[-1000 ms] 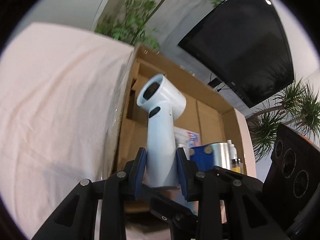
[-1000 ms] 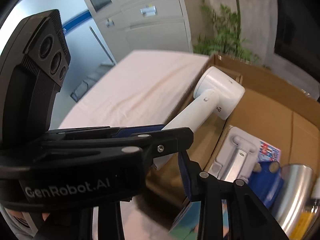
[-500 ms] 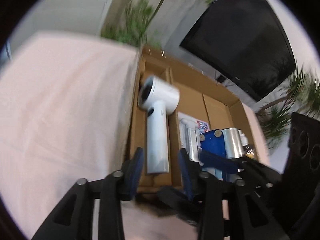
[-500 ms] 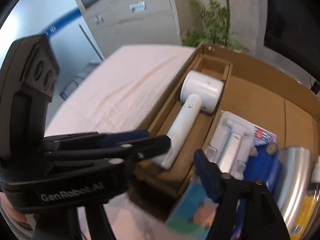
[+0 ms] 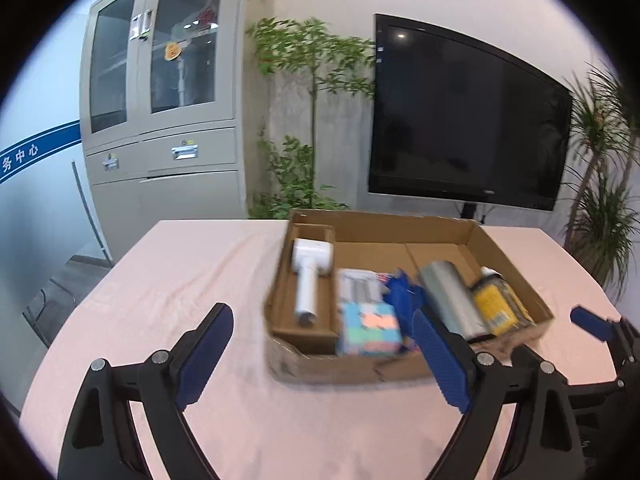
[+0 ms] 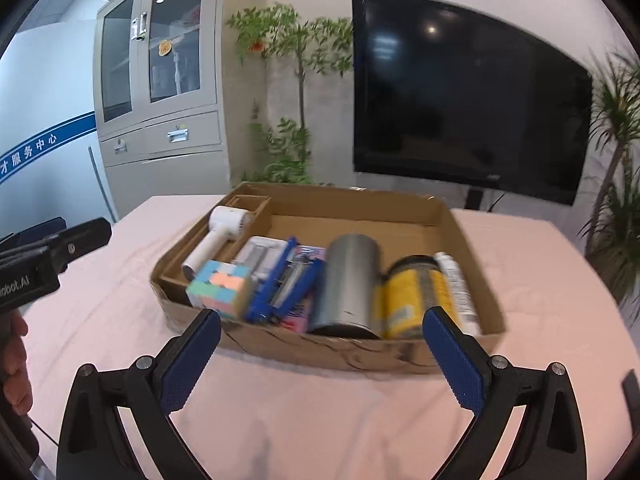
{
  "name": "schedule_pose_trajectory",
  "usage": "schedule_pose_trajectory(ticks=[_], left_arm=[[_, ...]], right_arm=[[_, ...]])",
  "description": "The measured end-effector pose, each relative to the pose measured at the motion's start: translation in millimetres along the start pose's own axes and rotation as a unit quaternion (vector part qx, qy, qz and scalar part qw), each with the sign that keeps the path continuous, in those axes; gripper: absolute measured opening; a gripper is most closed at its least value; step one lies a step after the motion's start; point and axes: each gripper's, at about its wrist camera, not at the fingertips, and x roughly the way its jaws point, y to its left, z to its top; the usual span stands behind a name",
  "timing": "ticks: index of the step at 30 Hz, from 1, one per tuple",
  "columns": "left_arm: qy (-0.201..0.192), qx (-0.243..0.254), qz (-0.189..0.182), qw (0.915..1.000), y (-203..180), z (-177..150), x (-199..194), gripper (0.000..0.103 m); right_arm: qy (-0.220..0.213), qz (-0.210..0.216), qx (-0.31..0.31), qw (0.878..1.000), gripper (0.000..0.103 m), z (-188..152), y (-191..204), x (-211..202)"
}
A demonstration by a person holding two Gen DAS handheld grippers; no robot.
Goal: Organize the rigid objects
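Note:
A shallow cardboard box [image 5: 516, 268] [image 6: 456, 232] sits on the pink table. A white hair dryer [image 5: 310, 280] [image 6: 216, 236] lies in its left compartment. Beside it lie a pastel puzzle cube [image 5: 368, 330] [image 6: 220, 288], a white packaged item [image 6: 262, 256], a blue tool [image 6: 288, 284], a steel cup [image 5: 452, 300] [image 6: 348, 284], a yellow jar [image 5: 494, 308] [image 6: 412, 300] and a white tube [image 6: 458, 288]. My left gripper [image 5: 324, 356] is open and empty, in front of the box. My right gripper [image 6: 320, 360] is open and empty, just before the box's near wall.
The pink tablecloth [image 5: 180, 280] [image 6: 540, 280] spreads around the box. Behind the table stand a grey cabinet [image 5: 160, 120], leafy plants [image 5: 304, 80] and a black TV [image 5: 460, 120]. The left gripper's body [image 6: 44, 256] shows at the left of the right wrist view.
The left gripper let go of the hair dryer, which now lies in the box's left compartment. Both grippers have pulled back from the box and stand wide open.

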Motion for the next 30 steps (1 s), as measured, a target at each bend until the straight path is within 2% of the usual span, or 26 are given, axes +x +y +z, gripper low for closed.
schedule_pose_trajectory(ticks=[3,8,14,18,21,24,26,30], left_arm=[[0.006,-0.005,-0.003,1.0,-18.7,-10.2,-5.8,0.091],[0.01,-0.004,-0.005,0.9999,-35.4,-21.1,-18.8,0.091],[0.015,0.004,0.02,0.9997,-48.4,-36.9,-25.7,0.091],[0.018,0.0,0.036,0.9992,-50.5,-39.5,-20.3,0.091],[0.009,-0.001,0.057,0.9983,-49.1,-40.2,-17.8,0.091],[0.021,-0.005,0.042,0.9989,-47.7,-38.1,-6.1,0.091],[0.029,0.009,0.044,0.9985,-48.1,-39.6,-0.1,0.091],[0.033,0.005,0.045,0.9984,-51.9,-42.8,6.1,0.091]], right_arm=[[-0.012,-0.019,-0.022,0.999,0.102,-14.0,-4.8,-17.9],[-0.013,0.003,-0.023,1.0,0.102,-26.3,-12.3,-43.7],[0.0,0.023,0.002,1.0,0.102,-41.6,-27.5,-54.1],[0.003,0.003,0.014,1.0,0.101,-38.4,-32.1,-46.4],[0.009,0.014,0.027,0.999,0.101,-42.7,-36.4,-43.0],[0.039,0.018,0.032,0.999,0.101,-47.2,-37.9,-26.5],[0.038,0.006,0.02,0.999,0.101,-46.4,-39.6,-18.8],[0.05,-0.002,0.021,0.999,0.102,-47.9,-49.6,-15.1]])
